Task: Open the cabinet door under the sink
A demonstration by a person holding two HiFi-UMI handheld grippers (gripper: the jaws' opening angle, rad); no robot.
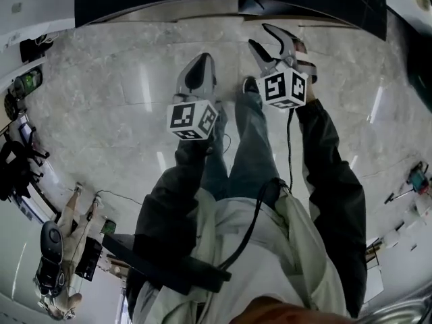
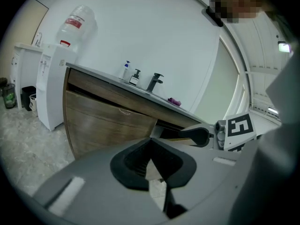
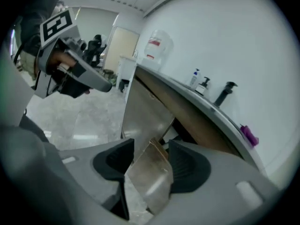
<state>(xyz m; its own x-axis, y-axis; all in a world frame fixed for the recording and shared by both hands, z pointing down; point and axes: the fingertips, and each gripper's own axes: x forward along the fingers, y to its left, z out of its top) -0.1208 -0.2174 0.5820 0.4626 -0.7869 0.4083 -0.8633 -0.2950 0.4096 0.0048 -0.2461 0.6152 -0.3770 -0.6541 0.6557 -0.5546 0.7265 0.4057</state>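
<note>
The cabinet door (image 2: 110, 125) is found straight ahead of both grippers, under the counter (image 2: 101, 78) on which the tap (image 2: 154, 82) of the sink is mounted. In the right gripper view its free edge appears to be set off a little from the dark opening behind it, so it is judged to be ajar at most and not swung wide (how far cannot be told for certain through the wide lens).

The right gripper (image 3: 151, 144) is held with its jaws spread wide, and nothing is gripped by them. The door's edge is framed in the gap, but it is not touched by either pad. The spread is presumably meant to let that edge be taken between the pads. The gripper is angled downward toward the cabinet, low over the marble floor (image 1: 115, 106).

The left gripper (image 2: 151, 142) is carried with its jaw tips brought together, and nothing is held in it. It is placed beside the right one and short of the cabinet, probably so that the door's swing is not blocked.
</note>
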